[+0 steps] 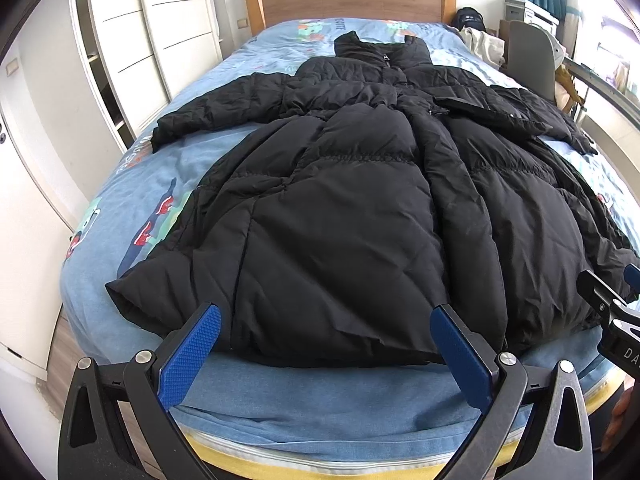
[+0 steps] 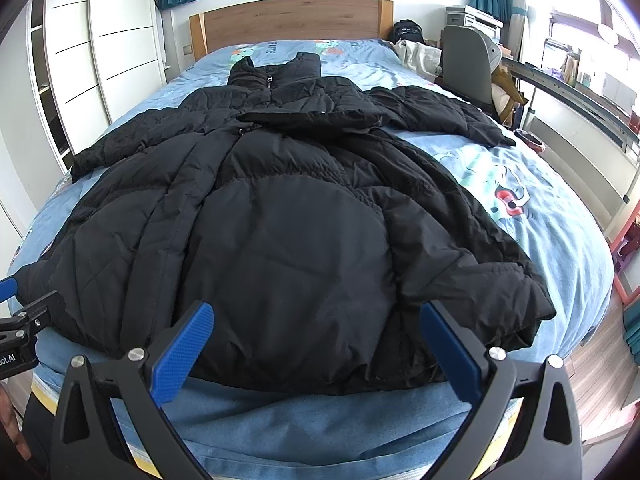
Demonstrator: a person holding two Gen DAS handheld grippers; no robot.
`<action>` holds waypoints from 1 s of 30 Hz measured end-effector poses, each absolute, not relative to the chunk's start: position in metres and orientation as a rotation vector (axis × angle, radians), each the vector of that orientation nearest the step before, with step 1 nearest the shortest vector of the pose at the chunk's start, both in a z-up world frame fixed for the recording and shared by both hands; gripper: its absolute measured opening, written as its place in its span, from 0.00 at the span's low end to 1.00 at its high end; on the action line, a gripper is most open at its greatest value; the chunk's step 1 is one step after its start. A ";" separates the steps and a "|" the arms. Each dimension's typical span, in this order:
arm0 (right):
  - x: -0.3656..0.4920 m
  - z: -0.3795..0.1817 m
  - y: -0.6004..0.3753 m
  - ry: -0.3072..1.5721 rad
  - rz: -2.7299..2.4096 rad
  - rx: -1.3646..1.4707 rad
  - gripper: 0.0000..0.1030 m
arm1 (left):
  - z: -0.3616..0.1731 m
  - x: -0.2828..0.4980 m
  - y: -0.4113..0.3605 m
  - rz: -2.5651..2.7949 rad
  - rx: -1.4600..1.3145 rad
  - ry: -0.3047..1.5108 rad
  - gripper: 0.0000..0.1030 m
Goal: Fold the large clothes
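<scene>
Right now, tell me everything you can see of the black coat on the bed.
The coat is a long, black, puffy quilted one, in a slightly shiny fabric. It lies spread flat and front up on the blue bed cover, with its collar toward the wooden headboard and its hem at the near edge. The zip looks closed at the collar. Both sleeves stretch out sideways. A flap is folded across the chest, and the skirt is creased. Both claws are open, short of the hem, not touching it.

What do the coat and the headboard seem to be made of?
Coat: probably thin synthetic shell with padded filling; black, faint sheen, puffy stitched panels. Headboard: wood or wood-look laminate; brown grain, matt, lighter edges.
</scene>
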State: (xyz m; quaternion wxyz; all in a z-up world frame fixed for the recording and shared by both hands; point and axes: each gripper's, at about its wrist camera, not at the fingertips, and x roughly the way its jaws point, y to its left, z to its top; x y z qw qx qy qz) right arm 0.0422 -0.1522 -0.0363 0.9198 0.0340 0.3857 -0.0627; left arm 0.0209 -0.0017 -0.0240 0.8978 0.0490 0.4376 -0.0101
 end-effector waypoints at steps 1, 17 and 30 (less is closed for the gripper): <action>0.043 -0.036 -0.152 0.794 -0.129 0.071 1.00 | -0.024 0.021 -0.001 -0.020 0.100 0.907 1.00; 0.045 -0.038 -0.154 0.797 -0.129 0.085 1.00 | -0.022 0.021 0.001 -0.009 0.102 0.905 1.00; 0.054 -0.030 -0.160 0.772 -0.120 0.086 1.00 | -0.019 0.036 0.007 0.012 0.079 0.927 0.99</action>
